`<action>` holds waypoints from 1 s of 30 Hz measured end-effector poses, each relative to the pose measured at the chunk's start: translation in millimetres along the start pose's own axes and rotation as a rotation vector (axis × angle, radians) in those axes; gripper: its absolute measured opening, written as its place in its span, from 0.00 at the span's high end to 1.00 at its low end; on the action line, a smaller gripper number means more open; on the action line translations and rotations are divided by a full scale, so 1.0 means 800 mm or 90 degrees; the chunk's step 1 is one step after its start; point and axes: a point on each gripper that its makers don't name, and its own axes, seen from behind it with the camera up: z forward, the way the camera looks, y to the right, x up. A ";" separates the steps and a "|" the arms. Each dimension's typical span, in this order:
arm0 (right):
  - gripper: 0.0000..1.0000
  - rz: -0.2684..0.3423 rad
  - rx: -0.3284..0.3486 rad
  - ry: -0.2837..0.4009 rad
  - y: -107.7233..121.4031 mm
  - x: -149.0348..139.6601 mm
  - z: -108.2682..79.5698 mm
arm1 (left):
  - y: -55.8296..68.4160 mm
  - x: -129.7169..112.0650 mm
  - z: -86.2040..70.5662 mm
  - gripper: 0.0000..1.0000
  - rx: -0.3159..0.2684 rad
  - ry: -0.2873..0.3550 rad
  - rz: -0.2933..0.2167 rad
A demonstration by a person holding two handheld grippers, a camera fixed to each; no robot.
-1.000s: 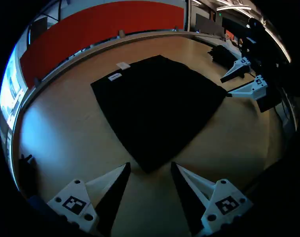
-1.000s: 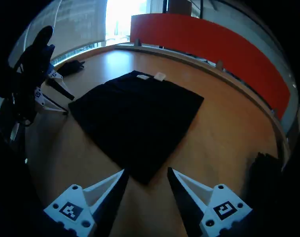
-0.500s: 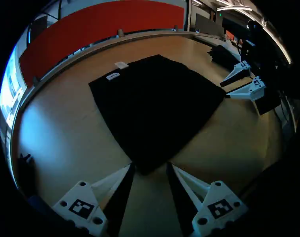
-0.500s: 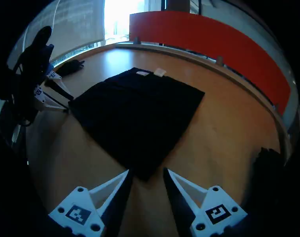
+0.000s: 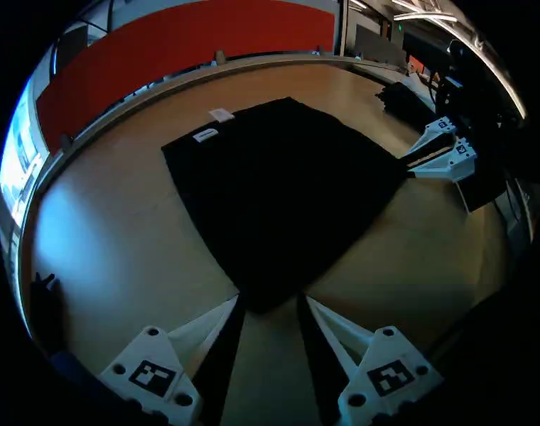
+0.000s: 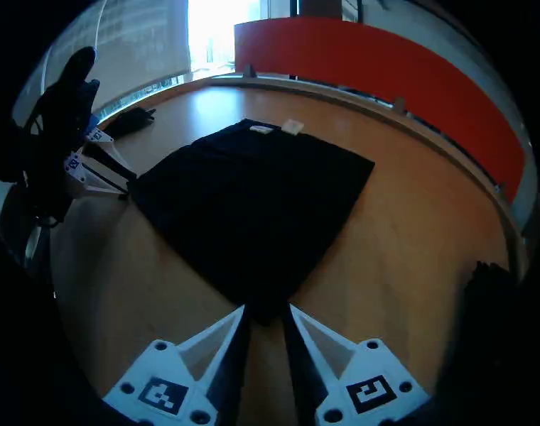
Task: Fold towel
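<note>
A black towel (image 5: 284, 184) is spread flat on the desk (image 5: 114, 227). One corner is straddled by the open left claw (image 5: 268, 312); another by the narrowed right claw (image 6: 266, 316), grip unclear.

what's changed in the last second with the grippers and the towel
The left hand-held gripper has narrowed its fingers a little around a near corner of the black towel. The right hand-held gripper has narrowed more around another corner. A gap shows between each pair, so a firm pinch isn't clear yet. The towel stays flat and unfolded on the table.
</note>
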 end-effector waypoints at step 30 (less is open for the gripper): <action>0.88 0.010 -0.012 0.000 0.007 0.010 -0.006 | -0.001 0.006 -0.002 0.91 -0.002 -0.004 -0.021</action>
